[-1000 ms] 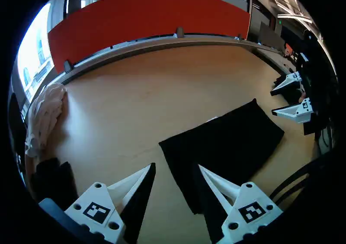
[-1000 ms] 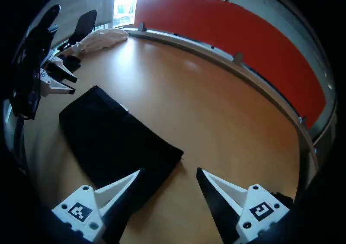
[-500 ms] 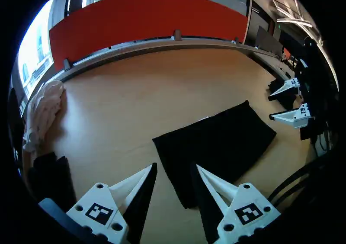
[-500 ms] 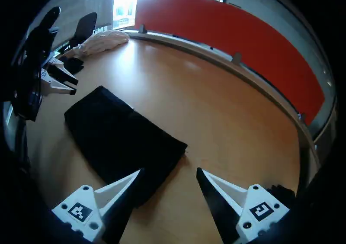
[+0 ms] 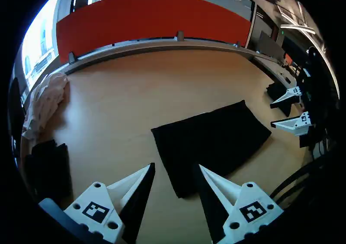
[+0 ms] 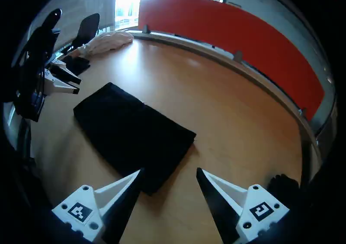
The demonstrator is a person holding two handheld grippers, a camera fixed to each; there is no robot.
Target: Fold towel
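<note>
A black towel point(image 5: 212, 139) lies folded flat into a rectangle on the wooden table point(image 5: 142, 84); in the right gripper view the towel point(image 6: 134, 133) sits left of centre. My left gripper point(image 5: 175, 174) hovers open just short of the towel's near corner, holding nothing. My right gripper point(image 6: 168, 177) is open too, above the towel's near edge. Across the towel, the right gripper point(image 5: 287, 112) appears at the right rim of the left gripper view, and the left gripper point(image 6: 65, 80) at the left rim of the right gripper view.
A pale crumpled cloth point(image 5: 45, 101) lies at the table's far left, with dark folded fabric point(image 5: 47, 168) nearer. A red partition point(image 5: 151, 21) runs along the table's back edge. Another dark item point(image 6: 283, 185) lies near my right gripper. A chair point(image 6: 86, 27) stands beyond the table.
Both grippers have drawn back from the towel, which now lies farther ahead of the fingertips. Both stay open and the towel lies flat.
</note>
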